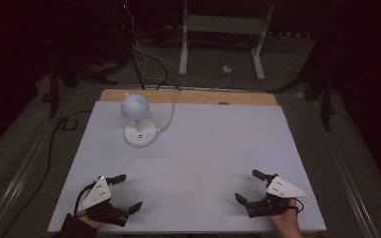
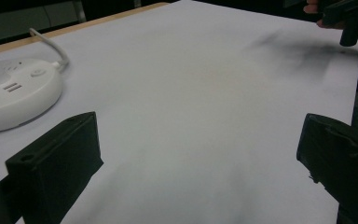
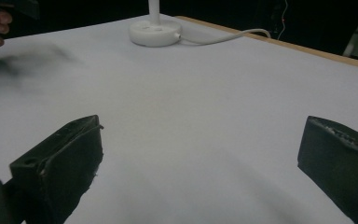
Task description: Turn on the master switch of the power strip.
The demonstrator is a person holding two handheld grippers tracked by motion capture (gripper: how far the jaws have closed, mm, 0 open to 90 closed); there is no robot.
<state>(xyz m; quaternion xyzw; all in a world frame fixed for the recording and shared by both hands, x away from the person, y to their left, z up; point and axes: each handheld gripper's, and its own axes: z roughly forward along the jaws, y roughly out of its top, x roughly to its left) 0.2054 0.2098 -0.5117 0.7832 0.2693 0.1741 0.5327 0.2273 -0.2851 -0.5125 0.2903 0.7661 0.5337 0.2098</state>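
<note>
My left gripper (image 1: 127, 192) sits at the near left corner of the table (image 1: 203, 148), and my right gripper (image 1: 248, 186) sits at the near right corner, well apart from it. Both have their jaws spread wide with nothing between them. The stretch of table between and ahead of them is bare. Far off, toward the back left, the desk lamp (image 1: 139, 121) stands on the table, its base (image 2: 14, 95) ahead of my left gripper. Its cable (image 3: 223, 36) runs from the base away toward the table's back edge.
</note>
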